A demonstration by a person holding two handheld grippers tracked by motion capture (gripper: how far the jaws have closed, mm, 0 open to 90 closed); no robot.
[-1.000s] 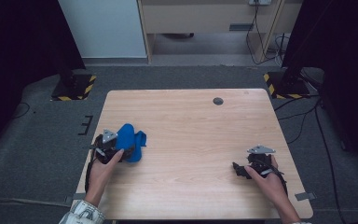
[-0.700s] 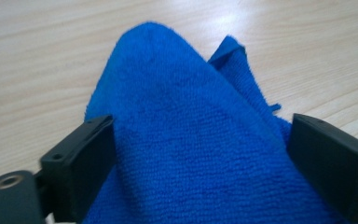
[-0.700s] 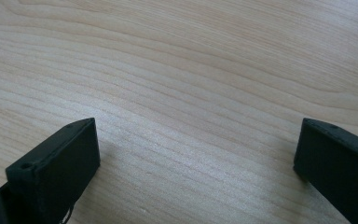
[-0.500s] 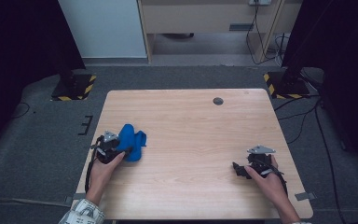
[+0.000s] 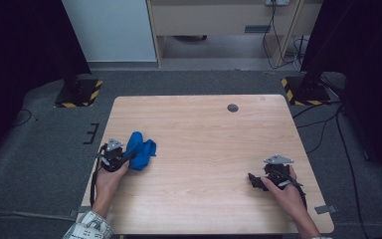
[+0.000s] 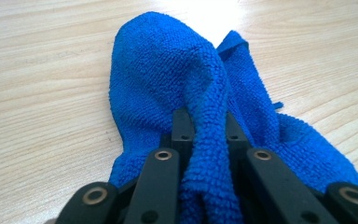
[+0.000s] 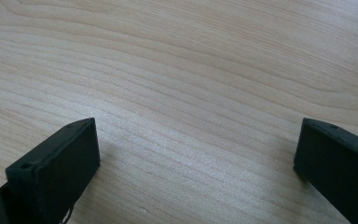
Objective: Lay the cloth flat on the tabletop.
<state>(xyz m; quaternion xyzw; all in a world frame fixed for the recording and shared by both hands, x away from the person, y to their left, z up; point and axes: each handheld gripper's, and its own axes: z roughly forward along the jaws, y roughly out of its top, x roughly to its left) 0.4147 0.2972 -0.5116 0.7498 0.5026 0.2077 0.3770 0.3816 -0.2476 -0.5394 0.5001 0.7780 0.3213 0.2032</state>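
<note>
A crumpled blue cloth (image 5: 140,149) lies on the wooden table (image 5: 204,134) near its left edge. My left gripper (image 5: 125,157) has just been closing and now stands shut on a raised fold of the blue cloth (image 6: 168,84), which is pinched between its two black jaws. The left gripper (image 6: 208,123) points along the table with the rest of the cloth bunched ahead of it. At the table's right front my right gripper (image 5: 254,180) rests open, and in the right gripper view the right gripper (image 7: 196,135) has bare wood between its wide-apart jaws.
A small dark round hole (image 5: 233,107) sits in the tabletop near the far edge. Beyond the table are a grey floor, two black stands with yellow-black striped feet (image 5: 74,94) and cables (image 5: 323,124) at the right.
The left gripper has closed on a fold of the blue cloth, and the cloth looks more bunched against it. The right hand and its gripper have stayed where they were.
</note>
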